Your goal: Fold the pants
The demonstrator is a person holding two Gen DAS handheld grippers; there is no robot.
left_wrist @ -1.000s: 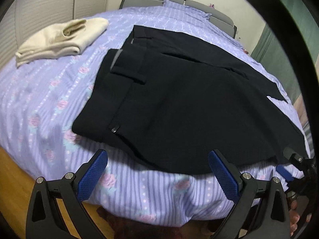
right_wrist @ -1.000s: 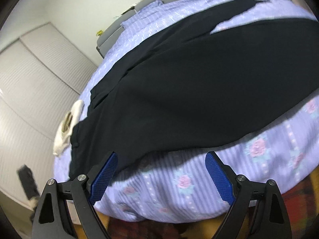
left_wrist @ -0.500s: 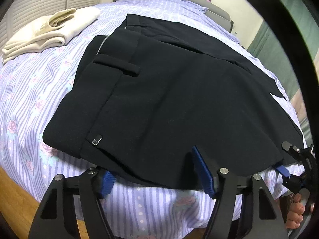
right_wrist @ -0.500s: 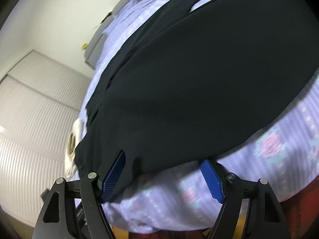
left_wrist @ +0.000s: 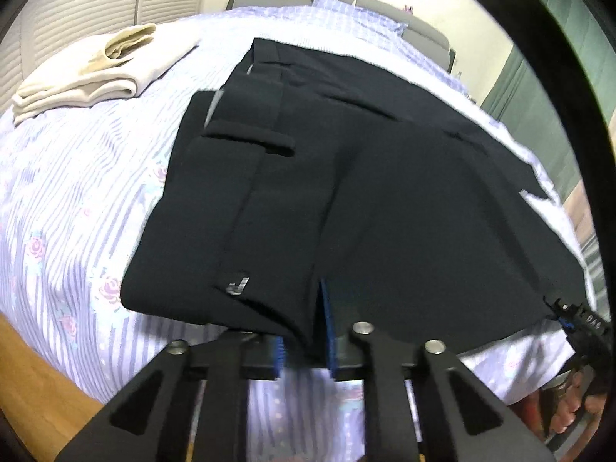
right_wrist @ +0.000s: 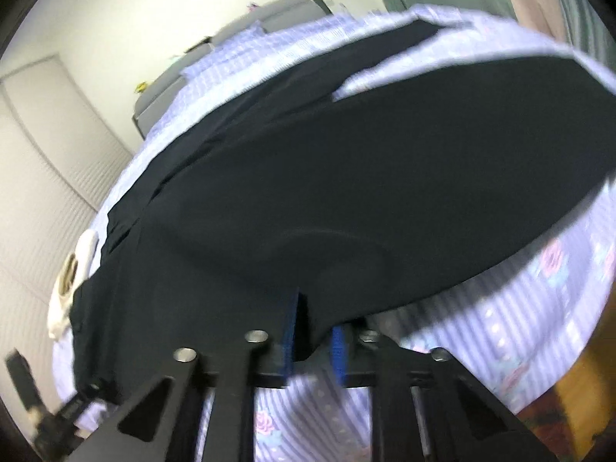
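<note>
Pinching near edge of black pants [left_wrist: 385,200]: left gripper [left_wrist: 304,340], right gripper [right_wrist: 312,337]; cloth hides fingertips, right view blurred.

**Hidden and cut off**

Black pants [left_wrist: 385,211] fabric covers most of the left gripper [left_wrist: 304,346] pads; the right gripper [right_wrist: 313,340] pads are likewise part buried. The right wrist view is motion-blurred, and the folded cream garment [right_wrist: 71,269] is half hidden behind the waistband
</note>
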